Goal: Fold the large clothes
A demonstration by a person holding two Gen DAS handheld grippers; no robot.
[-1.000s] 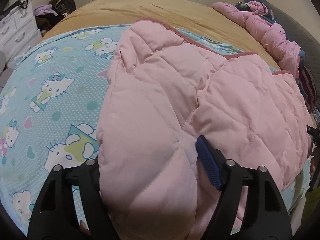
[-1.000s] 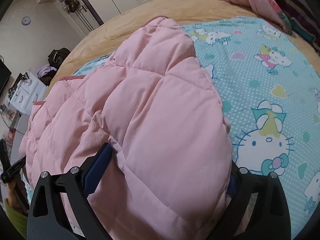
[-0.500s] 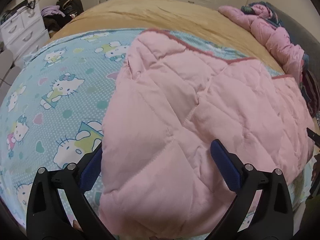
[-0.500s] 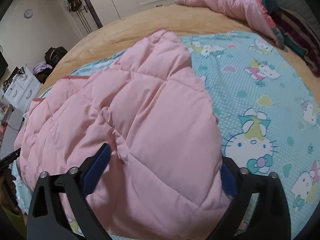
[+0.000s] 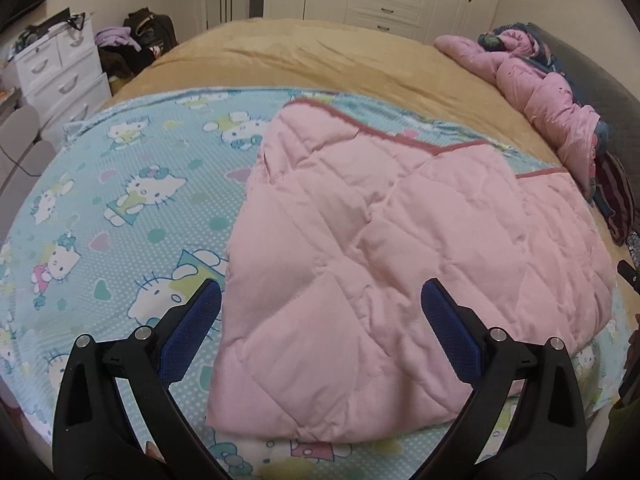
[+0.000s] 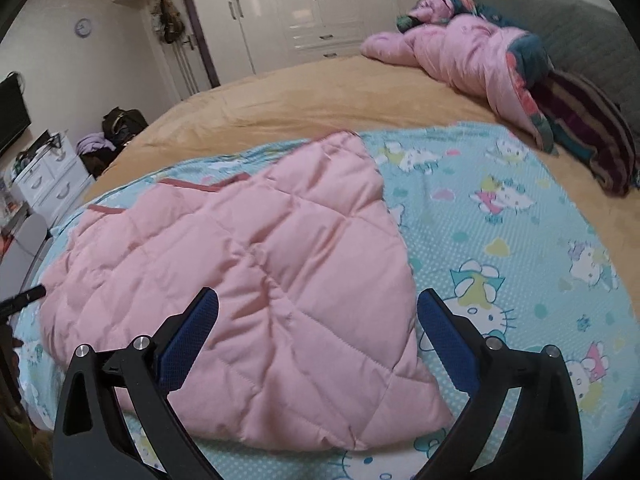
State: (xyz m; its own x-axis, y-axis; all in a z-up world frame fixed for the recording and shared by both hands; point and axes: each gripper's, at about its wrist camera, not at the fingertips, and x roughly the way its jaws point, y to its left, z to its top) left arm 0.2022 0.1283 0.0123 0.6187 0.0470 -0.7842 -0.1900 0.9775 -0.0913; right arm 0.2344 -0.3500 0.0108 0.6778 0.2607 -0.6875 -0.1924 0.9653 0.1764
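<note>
A pink quilted garment (image 5: 400, 248) lies folded flat on the blue Hello Kitty sheet (image 5: 120, 208); it also shows in the right wrist view (image 6: 248, 276). Dark pink trim runs along its far edge. My left gripper (image 5: 320, 316) is open and empty, raised above the garment's near left corner. My right gripper (image 6: 318, 316) is open and empty, raised above the garment's near right corner. Neither gripper touches the fabric.
The sheet lies on a tan bedspread (image 5: 320, 56). A crumpled pink jacket (image 6: 460, 48) and a striped cloth (image 6: 592, 136) lie by the grey headboard (image 6: 560, 20). White drawers (image 5: 60, 72), bags and a wardrobe (image 6: 312, 8) stand beyond the bed.
Both grippers opened wider, let go of the pink garment, and pulled back and up. The garment dropped flat onto the sheet.
</note>
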